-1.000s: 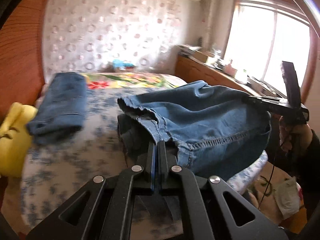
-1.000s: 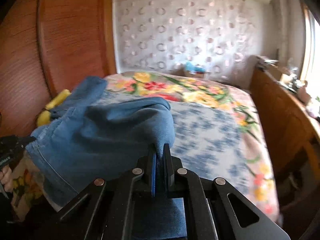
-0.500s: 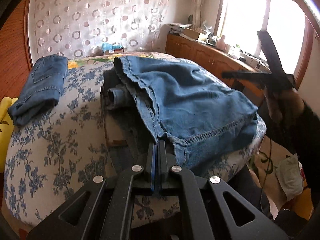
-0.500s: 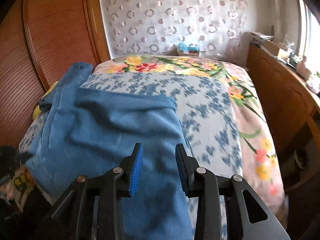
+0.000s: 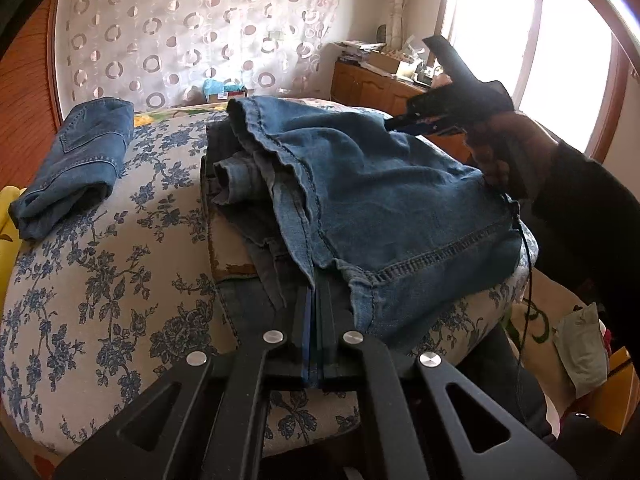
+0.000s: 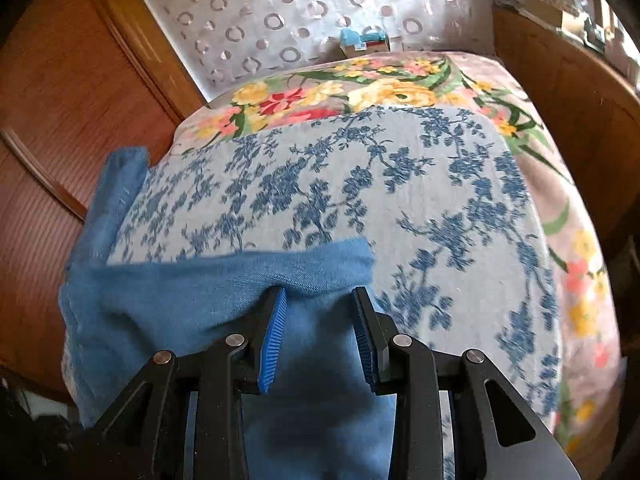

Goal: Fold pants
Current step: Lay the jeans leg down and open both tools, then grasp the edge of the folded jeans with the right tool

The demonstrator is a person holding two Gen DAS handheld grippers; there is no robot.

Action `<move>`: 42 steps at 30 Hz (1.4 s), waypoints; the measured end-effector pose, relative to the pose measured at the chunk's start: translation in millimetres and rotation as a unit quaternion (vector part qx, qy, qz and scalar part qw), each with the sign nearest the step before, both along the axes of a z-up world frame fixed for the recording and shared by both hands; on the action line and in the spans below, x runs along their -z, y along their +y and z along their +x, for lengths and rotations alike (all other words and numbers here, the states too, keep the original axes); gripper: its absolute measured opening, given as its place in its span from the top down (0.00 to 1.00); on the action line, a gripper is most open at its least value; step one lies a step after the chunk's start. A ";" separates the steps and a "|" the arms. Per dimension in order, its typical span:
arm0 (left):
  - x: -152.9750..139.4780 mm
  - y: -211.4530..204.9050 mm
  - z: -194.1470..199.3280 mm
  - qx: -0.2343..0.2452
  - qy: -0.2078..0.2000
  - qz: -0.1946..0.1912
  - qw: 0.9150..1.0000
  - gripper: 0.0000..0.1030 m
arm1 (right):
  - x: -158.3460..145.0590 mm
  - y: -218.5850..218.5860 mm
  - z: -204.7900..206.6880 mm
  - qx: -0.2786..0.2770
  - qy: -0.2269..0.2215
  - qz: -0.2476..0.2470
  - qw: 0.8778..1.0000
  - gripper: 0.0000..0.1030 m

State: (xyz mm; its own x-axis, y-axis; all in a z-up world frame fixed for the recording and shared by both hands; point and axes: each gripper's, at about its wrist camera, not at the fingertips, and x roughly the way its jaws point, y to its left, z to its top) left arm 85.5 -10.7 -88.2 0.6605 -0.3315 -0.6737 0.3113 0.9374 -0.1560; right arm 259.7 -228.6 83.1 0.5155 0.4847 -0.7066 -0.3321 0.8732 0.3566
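A pair of blue jeans (image 5: 384,200) lies folded over itself on the bed, its top layer spread flat. My left gripper (image 5: 316,296) is shut on the jeans' hemmed edge near the bed's front edge. In the left wrist view my right gripper (image 5: 400,126) hovers at the far right corner of the fold, held by a person's hand (image 5: 500,148). In the right wrist view the right gripper (image 6: 318,292) stands open just above the jeans (image 6: 180,312), and its blue pads (image 6: 272,340) press on nothing.
A second pair of jeans (image 5: 80,156) lies folded at the bed's far left. The bed cover (image 6: 360,184) is blue floral, with a yellow cushion (image 5: 6,220) at its left edge. Wooden panelling (image 6: 60,100) stands to the left, a wooden cabinet (image 5: 372,84) by the window.
My right gripper opened and let go of the jeans, which dropped from mid-air onto the bed. The left gripper sank lower with the hem still in it.
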 end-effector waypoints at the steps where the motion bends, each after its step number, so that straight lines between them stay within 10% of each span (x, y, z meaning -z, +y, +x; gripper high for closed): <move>1: 1.0 0.1 -0.2 0.001 0.000 0.000 1.000 0.98 | 1.3 1.8 6.0 0.002 0.009 0.006 1.000 0.65; 10: 6.5 0.1 -3.0 0.006 0.003 -0.003 1.000 0.98 | 1.2 35.0 39.9 0.008 0.003 -0.011 1.000 0.66; 12: 6.8 -0.2 -3.1 0.007 0.003 -0.003 1.000 0.98 | -4.8 44.4 35.3 0.003 -0.019 -0.020 1.000 0.97; 22: 7.3 -1.7 -4.5 0.003 0.005 -0.005 1.000 0.98 | -41.3 40.2 -18.1 0.018 -0.154 -0.017 0.988 0.97; 30: 0.2 0.7 -4.0 -0.011 0.003 -0.010 1.000 0.96 | -32.0 15.9 -75.1 -0.024 -0.152 -0.079 0.985 0.63; 38: -25.7 1.5 -6.6 -0.033 -0.036 -0.006 0.999 0.26 | 8.9 -44.5 -160.6 -0.023 -0.162 -0.110 0.980 0.51; 42: -41.9 -11.8 -4.1 -0.027 -0.059 -0.008 0.998 0.26 | 27.6 -59.8 -181.6 -0.003 -0.152 -0.124 0.981 0.50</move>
